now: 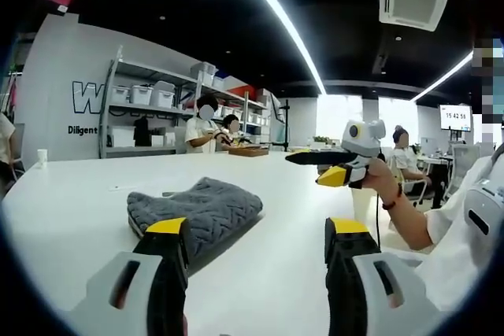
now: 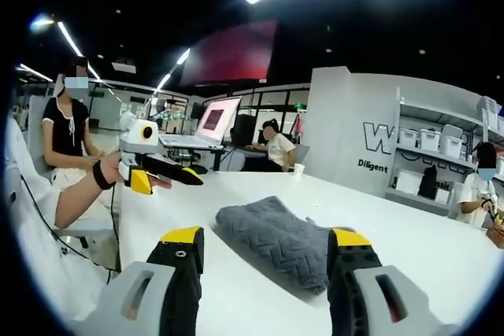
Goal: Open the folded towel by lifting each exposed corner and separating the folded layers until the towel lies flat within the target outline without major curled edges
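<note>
A grey knitted towel (image 1: 197,206) lies folded on the white table (image 1: 79,194), just beyond my left gripper (image 1: 257,230), whose jaws stand wide apart with nothing between them; the left jaw tip overlaps the towel's near edge. To the right, a hand holds my right gripper (image 1: 319,167) above the table, clear of the towel. In the right gripper view the same towel (image 2: 276,241) lies between and just past my open right gripper (image 2: 266,238), nothing held. My left gripper (image 2: 169,179) hovers at the left over the table edge (image 2: 409,226).
A paper cup (image 1: 42,156) stands far off on the table, and a wooden tray (image 1: 250,151) sits at its far side. Shelves with bins (image 1: 146,96) and seated people are behind. A laptop (image 2: 209,127) stands on another desk.
</note>
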A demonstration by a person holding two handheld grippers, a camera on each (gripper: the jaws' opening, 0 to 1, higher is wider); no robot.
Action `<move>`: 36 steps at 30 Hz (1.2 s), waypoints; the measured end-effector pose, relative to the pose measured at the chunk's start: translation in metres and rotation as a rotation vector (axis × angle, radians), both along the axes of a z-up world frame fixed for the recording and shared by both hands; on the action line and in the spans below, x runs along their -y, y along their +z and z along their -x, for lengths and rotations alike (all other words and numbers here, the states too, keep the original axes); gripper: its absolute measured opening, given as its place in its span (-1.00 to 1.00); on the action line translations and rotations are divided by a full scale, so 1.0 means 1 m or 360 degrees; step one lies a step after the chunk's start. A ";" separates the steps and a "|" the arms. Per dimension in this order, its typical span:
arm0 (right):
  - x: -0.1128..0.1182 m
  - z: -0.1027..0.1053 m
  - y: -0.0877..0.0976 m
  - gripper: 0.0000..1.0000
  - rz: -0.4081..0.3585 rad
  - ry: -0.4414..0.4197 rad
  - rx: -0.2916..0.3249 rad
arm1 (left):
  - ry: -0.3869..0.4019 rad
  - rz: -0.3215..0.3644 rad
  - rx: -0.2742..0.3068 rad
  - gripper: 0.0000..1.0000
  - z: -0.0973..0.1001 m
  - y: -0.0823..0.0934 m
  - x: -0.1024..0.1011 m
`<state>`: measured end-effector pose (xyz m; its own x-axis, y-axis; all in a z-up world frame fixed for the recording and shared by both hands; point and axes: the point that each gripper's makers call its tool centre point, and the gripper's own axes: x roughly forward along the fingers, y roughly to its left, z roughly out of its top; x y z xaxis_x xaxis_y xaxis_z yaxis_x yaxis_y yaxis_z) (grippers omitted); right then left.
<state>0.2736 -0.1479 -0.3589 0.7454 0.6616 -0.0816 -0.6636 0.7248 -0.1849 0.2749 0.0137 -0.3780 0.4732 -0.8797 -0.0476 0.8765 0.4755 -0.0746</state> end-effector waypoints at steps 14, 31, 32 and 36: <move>-0.001 -0.004 0.001 0.21 0.0002 0.0007 -0.0009 | 0.0003 -0.0023 -0.0018 0.34 -0.005 0.001 0.004; -0.004 -0.009 -0.003 0.21 0.0032 0.0018 -0.0040 | 0.0007 -0.0057 -0.0020 0.33 -0.011 0.000 0.012; -0.005 -0.009 -0.003 0.21 0.0031 0.0020 -0.0043 | 0.0033 -0.0070 -0.0023 0.33 -0.013 0.000 0.011; -0.006 -0.012 -0.003 0.21 0.0035 0.0022 -0.0048 | 0.0039 -0.0082 -0.0022 0.34 -0.014 0.000 0.011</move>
<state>0.2851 -0.1424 -0.3622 0.7332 0.6695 -0.1188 -0.6790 0.7116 -0.1807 0.2885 0.0027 -0.3781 0.4936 -0.8640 -0.0992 0.8636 0.5004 -0.0613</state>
